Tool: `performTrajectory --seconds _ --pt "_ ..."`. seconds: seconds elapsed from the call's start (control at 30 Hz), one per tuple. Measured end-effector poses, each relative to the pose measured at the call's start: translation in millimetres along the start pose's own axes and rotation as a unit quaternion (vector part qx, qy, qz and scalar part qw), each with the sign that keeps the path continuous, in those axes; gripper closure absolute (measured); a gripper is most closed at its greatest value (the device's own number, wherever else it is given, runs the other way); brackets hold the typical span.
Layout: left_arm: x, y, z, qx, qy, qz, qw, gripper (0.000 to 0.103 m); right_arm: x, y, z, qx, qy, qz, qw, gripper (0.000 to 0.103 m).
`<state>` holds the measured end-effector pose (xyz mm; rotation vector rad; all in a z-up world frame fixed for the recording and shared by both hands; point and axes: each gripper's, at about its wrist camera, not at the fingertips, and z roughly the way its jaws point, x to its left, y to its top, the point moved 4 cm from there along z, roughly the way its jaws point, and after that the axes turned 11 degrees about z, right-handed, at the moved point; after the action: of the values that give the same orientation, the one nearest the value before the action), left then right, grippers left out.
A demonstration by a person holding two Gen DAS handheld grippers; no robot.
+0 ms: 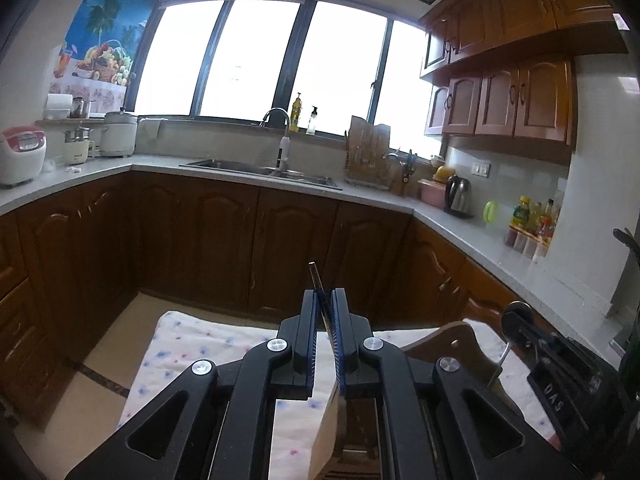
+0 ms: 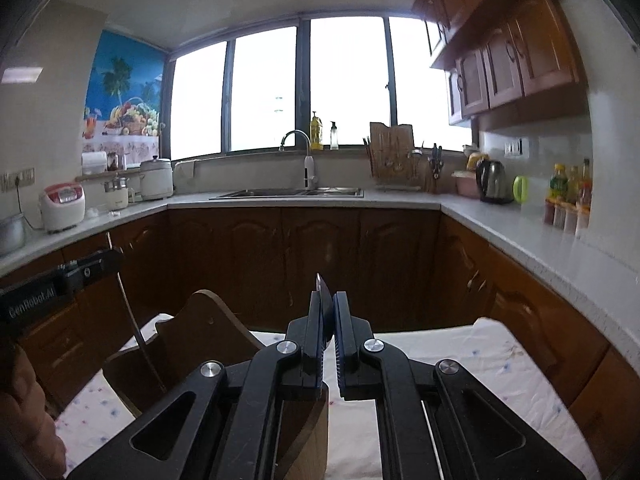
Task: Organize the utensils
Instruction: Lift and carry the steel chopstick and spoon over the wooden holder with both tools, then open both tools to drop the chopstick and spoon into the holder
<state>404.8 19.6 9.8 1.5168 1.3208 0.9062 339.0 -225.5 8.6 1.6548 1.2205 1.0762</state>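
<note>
Left wrist view, inspected left to right. The white floral-print cloth (image 1: 192,344) covered the tabletop across the lower part of the frame. At lower centre, the left claw (image 1: 325,300) was clamped on a thin dark metal utensil (image 1: 316,278), whose tip rose above the blue-padded fingertips (image 1: 339,320) and leaned slightly toward the frame's left. Below the claw, a light wooden block (image 1: 326,436) was partly visible between the black arms; whether the utensil reached it could not be determined. Right of centre stood a brown wooden holder with a curved top edge (image 1: 452,340). At the lower right, the right claw's black body was visible with a slim metal rod beside it.

Right wrist view, inspected left to right. At middle left, the left claw's black body (image 2: 60,280) carried a long thin utensil (image 2: 136,320) hanging down toward the brown wooden holder (image 2: 200,332), which stood on the cloth (image 2: 460,352). At lower centre, the right claw (image 2: 328,304) gripped a dark flat-bladed utensil (image 2: 323,288), its pointed tip protruding just above the fingertips. The light wooden block (image 2: 312,432) sat directly beneath this claw at the bottom of the frame. The pale kitchen counter (image 2: 500,220) ran along the background, well apart from the work area.
</note>
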Motion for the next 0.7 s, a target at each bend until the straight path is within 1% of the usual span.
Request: performTrajectory --seconds 0.17,0.23,0.27,0.3,0.33,0.37,0.4,0.43,0.47,0.5,0.53,0.6,0.67,0.7 --pt "-0.2 3.1 -1.7 0.008 -0.002 0.003 1.0000 0.097 -4.0 0.6 0.8 0.014 0.010 0.018 1.000 0.097" --pt "-2.7 2.6 -0.7 0.019 -0.004 0.004 0.9998 0.092 -6.4 1.3 0.9 0.023 0.012 0.028 0.999 0.095" --pt "-3.2 3.9 -0.9 0.023 -0.006 0.003 0.9997 0.083 -8.8 2.4 0.8 0.029 0.016 0.036 0.999 0.093" --pt "-2.2 4.5 -2.3 0.024 -0.004 0.002 0.9997 0.073 -10.7 2.9 -0.3 0.033 0.020 0.041 0.998 0.084" --pt "-1.1 6.2 -4.5 0.023 0.000 0.001 0.9997 0.069 -12.6 3.5 -1.6 0.035 0.022 0.048 0.998 0.077" --pt "-0.4 7.3 -7.0 0.021 0.001 0.000 0.9998 0.065 -15.7 5.3 -4.7 0.036 0.027 0.057 0.997 0.064" --pt "0.8 8.3 -10.6 0.022 0.002 -0.003 0.9998 0.063 -18.1 5.7 -8.2 0.034 0.030 0.064 0.997 0.057" --pt "0.4 7.5 -12.8 0.024 0.002 -0.004 0.9997 0.060 -20.7 6.7 -11.0 0.033 0.032 0.071 0.996 0.057" --pt "1.0 7.7 -15.4 0.024 0.002 -0.007 0.9997 0.054 -24.0 8.7 -15.3 0.035 0.034 0.081 0.996 0.057" --pt "2.1 7.2 -20.9 0.022 0.002 -0.011 0.9997 0.050 -25.7 9.0 -17.9 0.036 0.037 0.087 0.995 0.056" --pt "3.0 6.3 -26.1 0.020 0.003 -0.013 0.9997 0.049 -27.6 10.0 -20.8 0.037 0.040 0.093 0.994 0.056" --pt "5.8 5.5 -35.5 0.020 0.006 -0.018 0.9996 0.040 -33.1 11.7 -30.1 0.038 0.046 0.106 0.993 0.053" --pt "8.0 2.7 -45.5 0.019 0.003 -0.024 0.9995 0.037 -38.2 13.6 -39.9 0.040 0.051 0.117 0.991 0.050" --pt "10.2 0.2 -53.5 0.021 0.005 -0.028 0.9994 0.033 -39.9 13.3 -44.2 0.042 0.054 0.122 0.990 0.048"
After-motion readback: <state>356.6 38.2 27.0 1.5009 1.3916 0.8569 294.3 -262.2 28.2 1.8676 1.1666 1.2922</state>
